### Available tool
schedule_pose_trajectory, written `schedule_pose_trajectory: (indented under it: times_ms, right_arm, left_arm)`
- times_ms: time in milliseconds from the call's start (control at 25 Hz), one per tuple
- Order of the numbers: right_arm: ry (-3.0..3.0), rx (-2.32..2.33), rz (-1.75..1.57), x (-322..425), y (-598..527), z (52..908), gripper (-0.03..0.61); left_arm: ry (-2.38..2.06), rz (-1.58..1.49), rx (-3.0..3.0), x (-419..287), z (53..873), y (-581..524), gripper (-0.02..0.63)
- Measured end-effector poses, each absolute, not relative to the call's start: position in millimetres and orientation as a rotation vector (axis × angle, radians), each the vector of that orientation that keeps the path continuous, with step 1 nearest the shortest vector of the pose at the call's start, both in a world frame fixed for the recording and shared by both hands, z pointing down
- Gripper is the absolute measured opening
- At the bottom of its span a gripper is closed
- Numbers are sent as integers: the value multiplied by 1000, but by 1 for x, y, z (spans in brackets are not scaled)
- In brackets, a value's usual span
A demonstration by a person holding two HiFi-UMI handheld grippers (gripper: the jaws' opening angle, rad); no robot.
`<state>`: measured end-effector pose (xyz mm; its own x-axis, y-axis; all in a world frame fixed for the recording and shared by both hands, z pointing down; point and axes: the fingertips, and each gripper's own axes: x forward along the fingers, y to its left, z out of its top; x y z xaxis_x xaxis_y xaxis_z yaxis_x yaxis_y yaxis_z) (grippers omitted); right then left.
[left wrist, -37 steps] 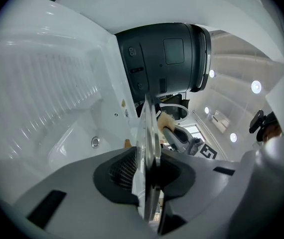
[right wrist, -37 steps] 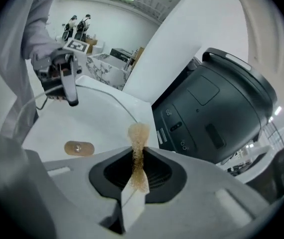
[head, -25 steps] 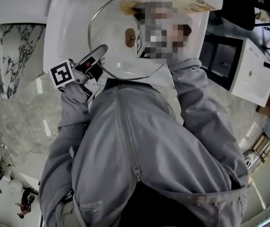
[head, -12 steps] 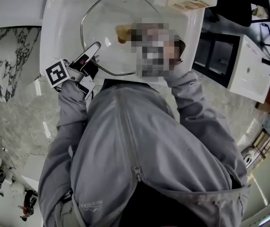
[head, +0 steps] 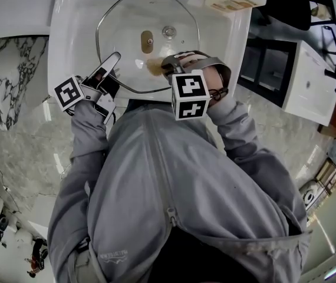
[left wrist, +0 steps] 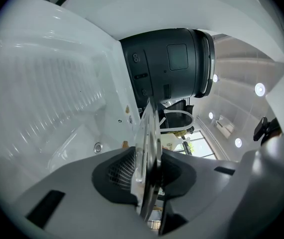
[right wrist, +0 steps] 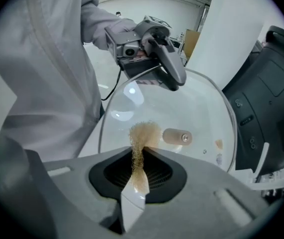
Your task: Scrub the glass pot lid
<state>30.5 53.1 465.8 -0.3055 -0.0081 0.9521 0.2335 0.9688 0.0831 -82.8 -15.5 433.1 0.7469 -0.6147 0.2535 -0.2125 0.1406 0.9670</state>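
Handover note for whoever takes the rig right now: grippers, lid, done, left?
Left hand-held gripper: shut on the rim of the glass lid, holding it over the white sink.
Right hand-held gripper: shut on a tan scrub pad, pad against the glass beside the knob.
Done: lid gripped, pad brought to it; how much is clean cannot be told.
Left: probably work the pad over the rest of the glass.

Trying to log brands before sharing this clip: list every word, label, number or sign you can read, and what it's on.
No text reads clearly.
Bottle label: print too blurred to read.
Jacket logo: lettering too small to read.
Marker cubes: black-and-white square patterns, no letters.
Dark appliance: tiny marks, unreadable.
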Motion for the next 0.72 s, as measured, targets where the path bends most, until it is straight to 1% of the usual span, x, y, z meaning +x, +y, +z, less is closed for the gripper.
schedule_pose_trajectory:
  times_ms: [200, 400, 560, 720]
  right_arm:
    - [-1846, -330, -128, 39, 88, 458, 46]
    - [-1928, -437, 22, 43, 111, 429, 46]
    - [-2065, -294, 67, 43, 85, 392, 46]
    - [-2077, -61, -15, 61, 37, 370, 46]
  left_arm:
    - [-736, -318, 1439, -85, 435, -14, 78]
    - [-735, -276, 1452, -84, 437, -9, 78]
    - [-722, -301, 1432, -84, 437, -4, 78]
    - [-723, -308, 1432, -85, 436, -2, 78]
